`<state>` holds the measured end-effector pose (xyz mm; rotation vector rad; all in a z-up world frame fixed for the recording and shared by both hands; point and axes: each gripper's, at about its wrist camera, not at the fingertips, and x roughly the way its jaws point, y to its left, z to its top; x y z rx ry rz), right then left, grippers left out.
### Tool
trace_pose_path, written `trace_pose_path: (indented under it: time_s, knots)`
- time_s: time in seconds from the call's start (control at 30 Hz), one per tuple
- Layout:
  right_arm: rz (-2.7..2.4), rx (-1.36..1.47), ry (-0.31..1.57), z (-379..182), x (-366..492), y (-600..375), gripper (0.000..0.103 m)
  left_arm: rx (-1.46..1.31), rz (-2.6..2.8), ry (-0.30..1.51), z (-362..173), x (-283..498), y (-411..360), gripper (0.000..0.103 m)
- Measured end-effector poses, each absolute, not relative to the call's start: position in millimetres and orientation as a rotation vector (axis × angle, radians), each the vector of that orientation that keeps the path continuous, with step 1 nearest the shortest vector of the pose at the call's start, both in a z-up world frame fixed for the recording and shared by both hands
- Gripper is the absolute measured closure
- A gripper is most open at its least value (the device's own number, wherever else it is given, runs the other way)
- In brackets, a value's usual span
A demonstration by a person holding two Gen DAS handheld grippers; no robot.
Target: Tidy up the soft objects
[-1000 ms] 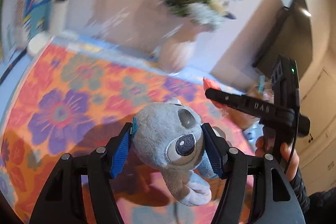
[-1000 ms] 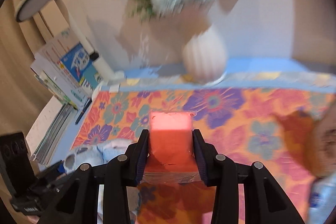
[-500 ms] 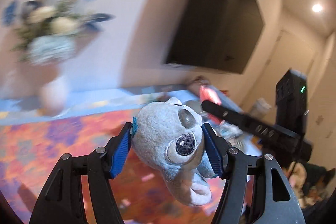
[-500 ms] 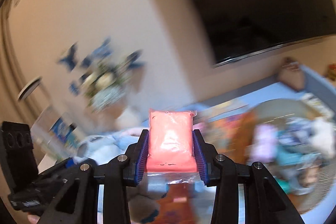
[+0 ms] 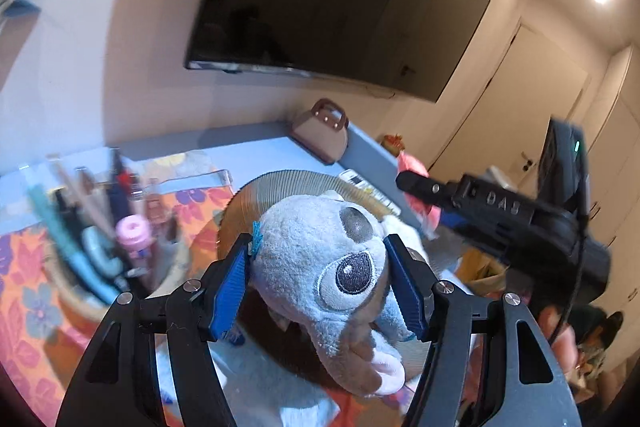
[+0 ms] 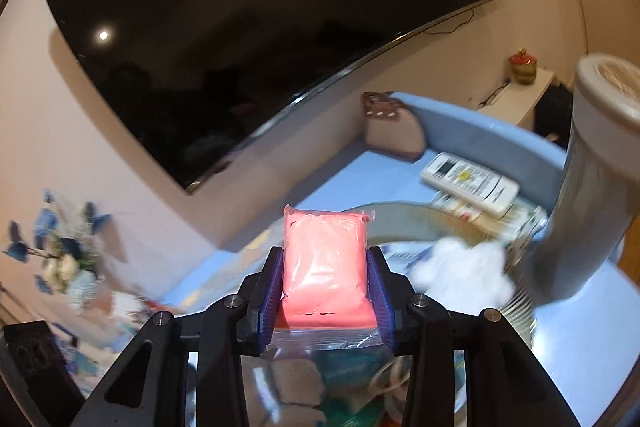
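Observation:
My left gripper (image 5: 320,283) is shut on a grey-blue plush toy (image 5: 332,275) with a big embroidered eye, held above a round ribbed basket (image 5: 288,183). My right gripper (image 6: 325,291) is shut on a pink block sealed in a clear plastic bag (image 6: 324,263). The right gripper also shows in the left wrist view (image 5: 412,183), to the right of the plush, with the pink bag (image 5: 416,167) in it. A white fluffy object (image 6: 460,271) lies in the basket (image 6: 424,223) below the right gripper.
A holder of pens and a pink bottle (image 5: 132,231) stands left on the flowered cloth (image 5: 24,307). A brown handbag (image 5: 324,135), a white remote (image 6: 468,183), a grey cylinder (image 6: 588,187) at right, a flower vase (image 6: 76,279) and a wall TV (image 6: 240,27) surround the blue table (image 6: 360,179).
Both grippers have swung right, from the flower vase and cloth to over the basket and the table's right end. Each still holds its object.

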<state>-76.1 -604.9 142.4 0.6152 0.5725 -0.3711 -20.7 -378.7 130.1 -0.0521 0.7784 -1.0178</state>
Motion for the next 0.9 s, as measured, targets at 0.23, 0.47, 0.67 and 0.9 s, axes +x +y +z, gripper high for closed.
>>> trace_pose_path:
  time_s: [0.23,0.47,0.67,0.9]
  knots:
    - [-0.411,0.577,0.620,133.0,-53.4,-619.7,0.062,0.039,-0.949,0.775,114.9,-14.8,-415.1,0.026]
    - [-0.370,0.672,0.595,118.0,-67.6,-626.6,0.035,0.028,-0.939,0.711,130.6,-18.1,-393.8,0.005]
    - [-0.357,0.705,0.559,132.3,-96.2,-612.3,0.035,-0.025,-0.952,0.678,159.0,-29.4,-356.6,0.005]
    - [-0.239,0.592,0.544,169.7,-106.9,-536.8,0.035,-0.081,-0.886,0.607,196.5,-47.3,-273.7,0.005]
